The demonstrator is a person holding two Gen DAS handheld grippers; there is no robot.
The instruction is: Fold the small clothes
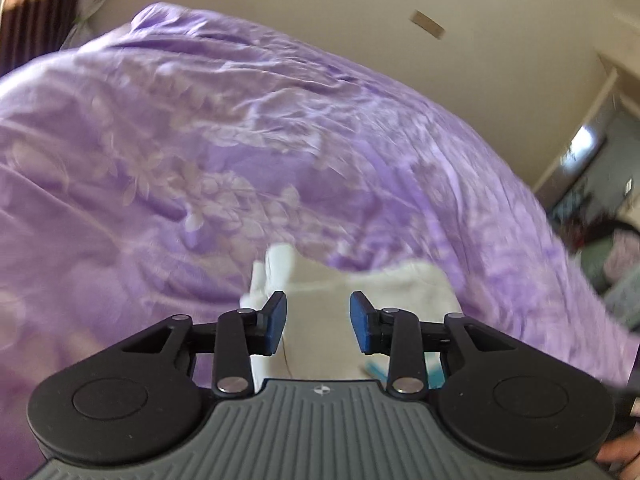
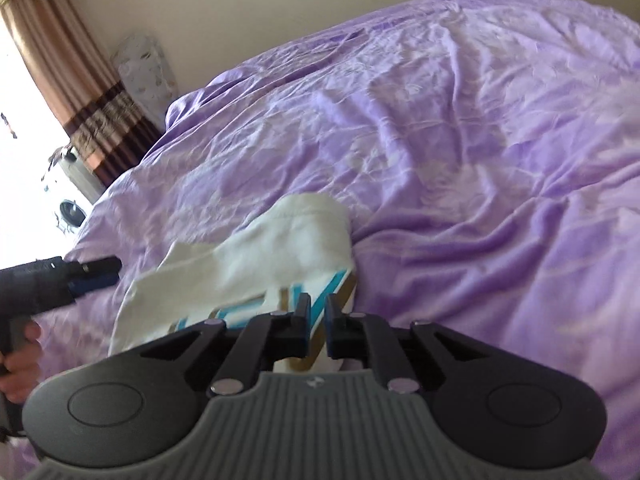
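A small white garment [image 2: 256, 256] with blue and gold lettering lies partly folded on a purple floral bedspread [image 2: 460, 152]. It also shows in the left wrist view [image 1: 320, 320] as a white folded piece. My left gripper [image 1: 318, 322] is open, its blue pads on either side of the white cloth just above it. In the right wrist view the left gripper [image 2: 94, 272] sits at the garment's left edge. My right gripper [image 2: 318, 326] has its jaws nearly closed over the lettered edge of the garment; a narrow gap shows between the pads.
The bedspread [image 1: 200, 160] covers the whole bed and is wrinkled. A beige wall is behind it. A striped curtain [image 2: 80, 92] and bright window are at the left. A doorway [image 1: 592, 152] and clutter are at the far right.
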